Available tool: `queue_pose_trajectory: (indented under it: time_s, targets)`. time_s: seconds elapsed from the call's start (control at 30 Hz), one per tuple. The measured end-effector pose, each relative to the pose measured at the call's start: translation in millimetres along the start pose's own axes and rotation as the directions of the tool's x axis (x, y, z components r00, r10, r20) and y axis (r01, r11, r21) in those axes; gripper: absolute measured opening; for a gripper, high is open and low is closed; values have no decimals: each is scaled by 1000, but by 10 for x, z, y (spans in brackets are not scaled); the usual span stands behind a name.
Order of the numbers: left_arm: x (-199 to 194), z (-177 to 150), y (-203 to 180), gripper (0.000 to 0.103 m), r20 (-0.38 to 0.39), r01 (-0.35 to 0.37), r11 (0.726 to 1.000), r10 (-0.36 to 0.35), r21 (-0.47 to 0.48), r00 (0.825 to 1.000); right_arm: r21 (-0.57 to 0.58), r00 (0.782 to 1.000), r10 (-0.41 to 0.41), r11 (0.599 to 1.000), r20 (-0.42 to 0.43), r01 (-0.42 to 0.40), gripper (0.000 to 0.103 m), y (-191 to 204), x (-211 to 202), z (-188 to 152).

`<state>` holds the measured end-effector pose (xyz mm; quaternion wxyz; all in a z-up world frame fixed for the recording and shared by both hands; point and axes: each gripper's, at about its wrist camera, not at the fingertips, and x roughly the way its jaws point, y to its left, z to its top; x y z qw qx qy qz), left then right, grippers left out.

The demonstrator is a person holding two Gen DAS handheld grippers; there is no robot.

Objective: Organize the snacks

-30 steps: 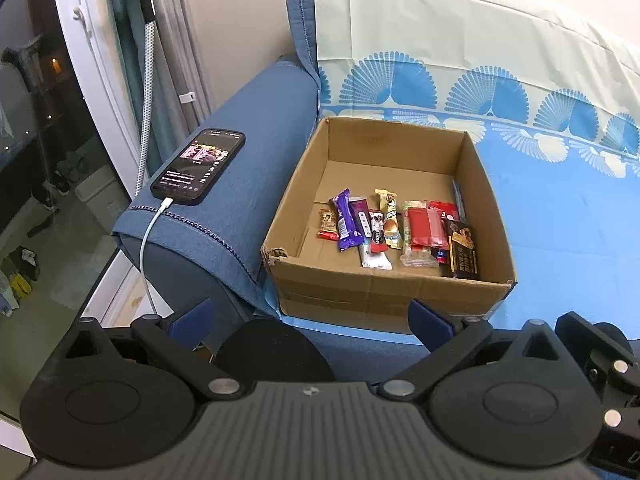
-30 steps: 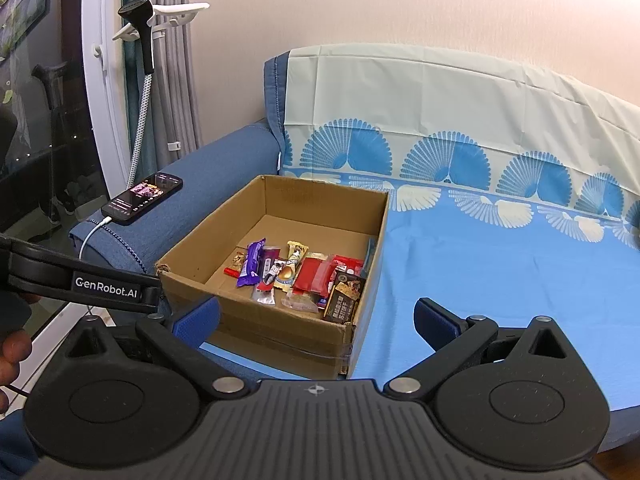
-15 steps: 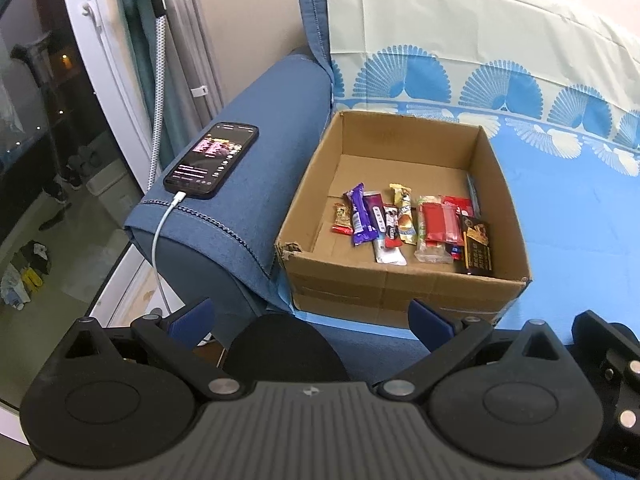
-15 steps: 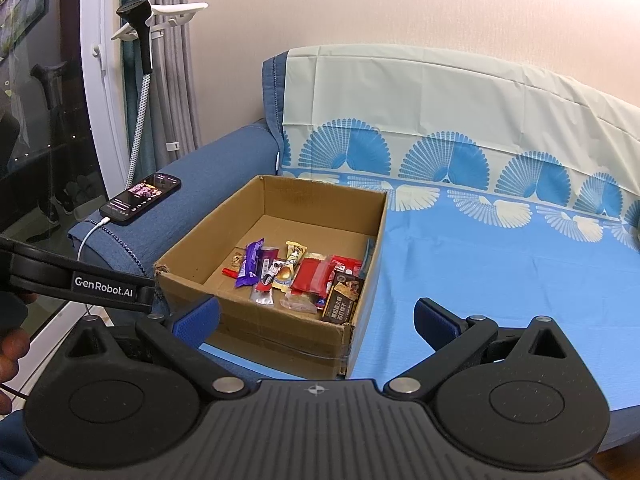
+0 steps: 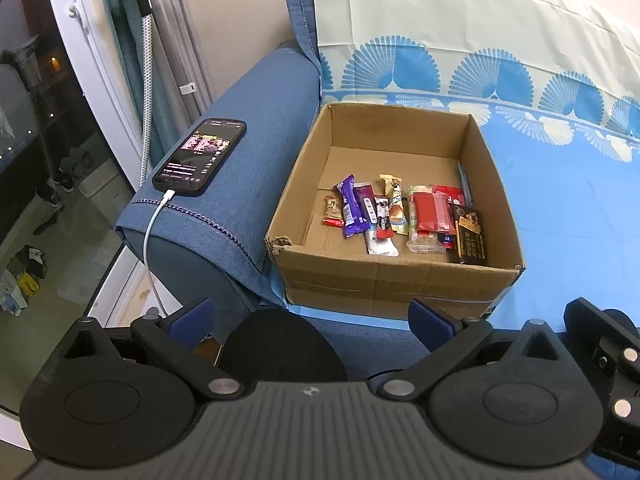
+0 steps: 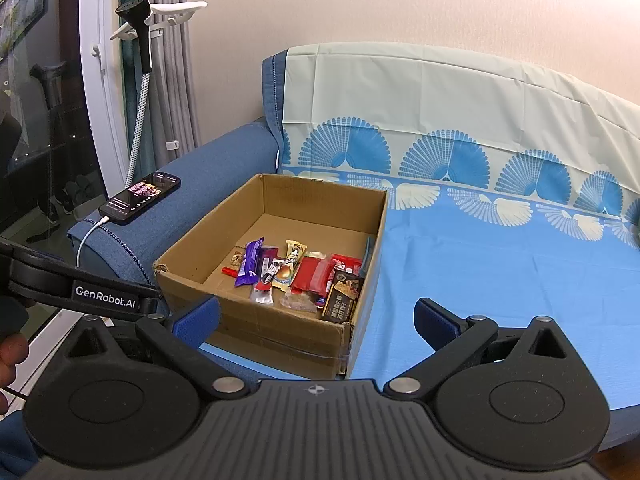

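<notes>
Box sits on the sofa, close against the armrest, open top, resting on the blue cover. Snacks lie flat on the box floor in a rough row toward the near wall: small tan-and-red bar far left, purple bar beside it, white and gold wrappers in the middle, red packs to the right, dark bar at the right end by the corner. Far half of the floor shows bare cardboard.

Left gripper released, fingers spread wide, nothing between them, hanging short of the box's near wall. Right gripper likewise released and holding nothing, near the box's right corner.

Phone lies on the armrest, screen lit, cable plugged in and trailing down the front
</notes>
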<state>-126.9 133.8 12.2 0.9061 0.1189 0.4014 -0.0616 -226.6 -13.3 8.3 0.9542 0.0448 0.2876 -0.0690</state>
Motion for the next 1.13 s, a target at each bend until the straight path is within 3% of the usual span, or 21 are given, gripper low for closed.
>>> queue_pose_trajectory:
  time_s: [1.13]
  targets:
    - [46, -2, -40, 103, -13, -4, 1000, 4, 30, 1000, 6, 1000, 8, 1000, -12, -8, 102, 4, 52, -39]
